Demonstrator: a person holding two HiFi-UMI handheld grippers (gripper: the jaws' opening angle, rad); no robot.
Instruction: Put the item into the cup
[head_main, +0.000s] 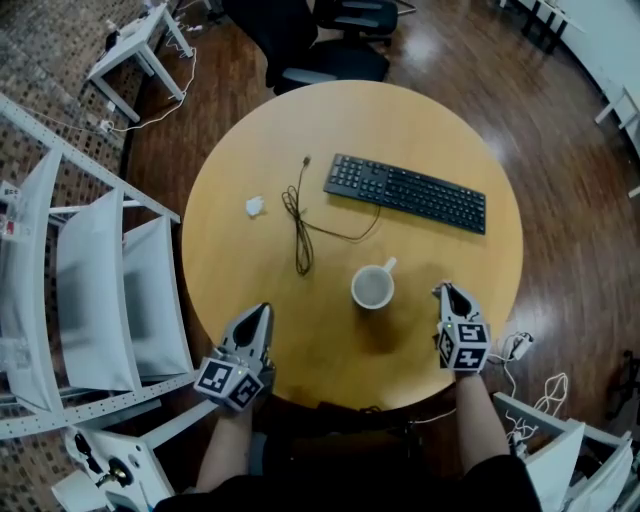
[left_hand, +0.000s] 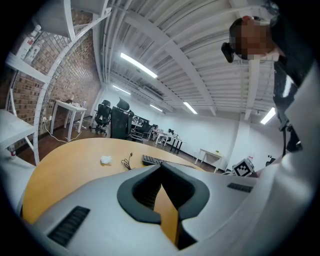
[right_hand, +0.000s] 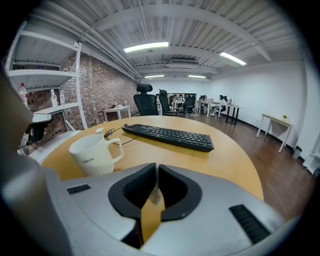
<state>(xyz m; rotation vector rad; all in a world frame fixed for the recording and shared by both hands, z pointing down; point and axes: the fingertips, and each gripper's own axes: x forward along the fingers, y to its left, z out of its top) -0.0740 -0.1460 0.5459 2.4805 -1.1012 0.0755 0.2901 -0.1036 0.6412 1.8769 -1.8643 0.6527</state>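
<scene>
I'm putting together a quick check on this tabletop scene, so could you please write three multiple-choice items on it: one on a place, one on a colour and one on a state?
1. What lies between the crumpled white paper and the keyboard?
A a stapler; B a dark cable; C a book.

2. What colour is the keyboard?
A black; B white; C red.

3. What state is the right gripper in?
A wide open and empty; B shut on a pen; C shut on a small pale item.

Answers:
1 B, since the head view shows the dark cable looped between the two.
2 A, since its keys and case are black in the head view and the right gripper view.
3 C, since the right gripper view shows the small pale item pinched between the pads.
</scene>
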